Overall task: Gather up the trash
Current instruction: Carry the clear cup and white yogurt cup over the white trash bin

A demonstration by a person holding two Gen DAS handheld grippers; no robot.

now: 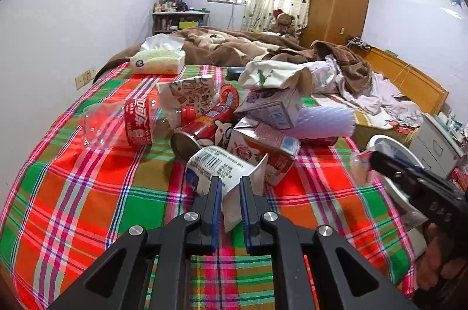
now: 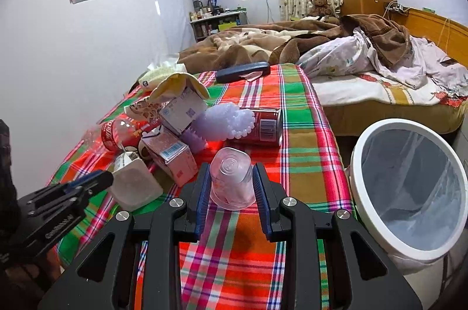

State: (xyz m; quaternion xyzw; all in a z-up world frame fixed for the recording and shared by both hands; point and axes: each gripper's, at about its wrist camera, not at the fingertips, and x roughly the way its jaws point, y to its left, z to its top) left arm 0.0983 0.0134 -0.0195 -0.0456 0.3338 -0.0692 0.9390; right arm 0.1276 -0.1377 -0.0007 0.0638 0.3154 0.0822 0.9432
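Observation:
My left gripper [image 1: 229,184] is shut on the rim of a white yogurt cup [image 1: 222,169] lying on the plaid cloth; it also shows in the right wrist view [image 2: 133,184]. My right gripper [image 2: 231,178] is shut on a clear plastic cup [image 2: 231,178], held bottom-up above the cloth; it shows in the left wrist view [image 1: 361,163]. A pile of trash lies beyond: a clear cola bottle [image 1: 122,122], pink cartons [image 1: 263,149], a red can [image 2: 267,124], a lilac plastic piece [image 2: 225,121]. A white bin [image 2: 409,187] with a liner stands right of the bed.
A tissue pack [image 1: 159,60], a paper bag [image 1: 190,93] and a dark case [image 2: 242,71] lie further back. Brown blankets [image 1: 234,44] and bedding cover the far bed. A wooden wardrobe [image 1: 336,0] and a shelf [image 1: 178,20] stand behind.

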